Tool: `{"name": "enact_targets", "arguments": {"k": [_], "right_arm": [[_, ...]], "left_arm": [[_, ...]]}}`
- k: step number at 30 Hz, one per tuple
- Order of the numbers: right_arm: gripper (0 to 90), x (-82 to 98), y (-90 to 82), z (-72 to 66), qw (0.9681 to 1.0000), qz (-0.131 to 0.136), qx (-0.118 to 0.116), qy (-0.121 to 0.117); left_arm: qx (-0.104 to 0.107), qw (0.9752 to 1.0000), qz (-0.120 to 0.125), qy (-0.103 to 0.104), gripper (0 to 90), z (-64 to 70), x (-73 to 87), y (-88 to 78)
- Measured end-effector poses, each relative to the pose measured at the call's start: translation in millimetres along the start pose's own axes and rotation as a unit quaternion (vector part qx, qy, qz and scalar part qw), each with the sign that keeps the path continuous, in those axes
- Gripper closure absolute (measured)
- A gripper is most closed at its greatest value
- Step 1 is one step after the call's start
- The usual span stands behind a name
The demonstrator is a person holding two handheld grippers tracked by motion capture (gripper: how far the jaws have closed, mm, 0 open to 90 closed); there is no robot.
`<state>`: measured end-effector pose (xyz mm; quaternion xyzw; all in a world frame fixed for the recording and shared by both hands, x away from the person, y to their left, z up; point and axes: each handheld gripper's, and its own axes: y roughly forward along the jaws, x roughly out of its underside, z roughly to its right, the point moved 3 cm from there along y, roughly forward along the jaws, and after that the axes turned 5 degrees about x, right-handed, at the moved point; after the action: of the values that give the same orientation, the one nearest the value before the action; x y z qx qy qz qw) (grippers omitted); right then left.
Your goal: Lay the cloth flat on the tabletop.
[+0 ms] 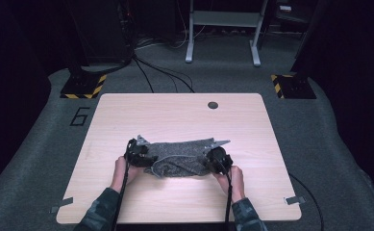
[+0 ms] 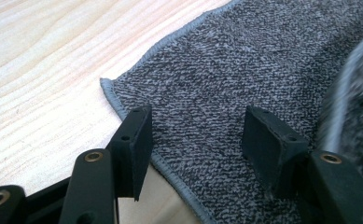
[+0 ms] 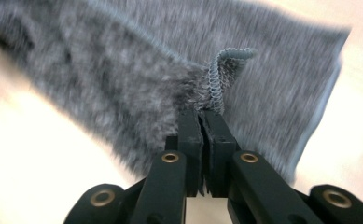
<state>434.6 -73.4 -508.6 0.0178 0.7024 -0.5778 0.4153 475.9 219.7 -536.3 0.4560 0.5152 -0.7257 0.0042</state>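
A dark grey towel (image 1: 180,156) with a stitched hem lies partly folded on the wooden table (image 1: 175,115), near its front. My left gripper (image 1: 139,153) is at the towel's left end. In the left gripper view its jaws (image 2: 198,121) stand open over the towel (image 2: 244,70), one on each side of a hemmed corner, and neither pad presses the cloth. My right gripper (image 1: 218,160) is at the towel's right end. In the right gripper view this gripper (image 3: 201,114) is shut on a pinched fold of the towel (image 3: 123,70), with a hemmed corner (image 3: 223,70) sticking up above the pads.
A small dark round hole (image 1: 213,105) sits near the table's far edge. Tape strips (image 1: 62,204) mark the front corners. Beyond the table are floor cables, a metal frame (image 1: 223,29) and yellow-black striped bases (image 1: 83,86).
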Motion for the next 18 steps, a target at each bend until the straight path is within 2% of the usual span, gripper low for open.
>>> {"name": "enact_targets", "arguments": {"k": [2,4,5,9,10,11,13,14,15,16,18], "right_arm": [[72.6,6.9,-1.0,1.6,1.0000,-0.002,-0.008,0.000],[61.7,6.0,-4.3,6.2,0.9998,0.008,-0.015,0.010],[54.6,3.5,-7.2,9.3,0.9996,0.018,-0.017,0.014],[33.2,-12.4,-18.2,22.8,0.9985,0.048,-0.013,0.022],[30.2,-17.1,-18.8,27.1,0.9983,0.054,-0.006,0.019],[27.6,-22.1,-18.4,30.1,0.9980,0.056,0.003,0.029],[25.3,-30.4,-13.7,41.7,0.9977,0.058,0.018,0.031],[23.9,-34.0,-9.4,46.5,0.9975,0.055,0.017,0.042],[23.3,-39.8,1.1,56.1,0.9972,0.051,0.028,0.046],[23.3,-39.8,1.1,56.1,0.9972,0.051,0.028,0.046],[23.7,-43.1,12.9,61.9,0.9975,0.040,0.031,0.048]], "left_arm": [[0.004,1.0000,-0.004,0.002,41.3,-0.3,-0.6,0.1],[0.010,0.9999,-0.005,-0.011,34.6,-1.0,-1.1,-1.6],[0.009,0.9998,-0.001,-0.017,30.3,-1.9,-1.5,-3.8],[-0.002,0.9990,0.027,-0.035,25.4,-11.7,-5.8,-17.1],[-0.004,0.9988,0.027,-0.040,24.3,-15.6,-6.9,-19.2],[-0.003,0.9987,0.026,-0.045,22.9,-19.8,-7.6,-20.2],[-0.006,0.9981,0.026,-0.054,21.6,-26.8,-9.3,-18.9],[-0.008,0.9984,0.020,-0.052,20.8,-30.4,-9.4,-17.2],[-0.004,0.9981,0.017,-0.059,20.3,-32.9,-9.7,-14.7],[-0.002,0.9975,0.018,-0.068,20.3,-34.7,-10.1,-11.5],[-0.003,0.9973,0.013,-0.072,20.3,-38.0,-11.6,-6.6]]}}
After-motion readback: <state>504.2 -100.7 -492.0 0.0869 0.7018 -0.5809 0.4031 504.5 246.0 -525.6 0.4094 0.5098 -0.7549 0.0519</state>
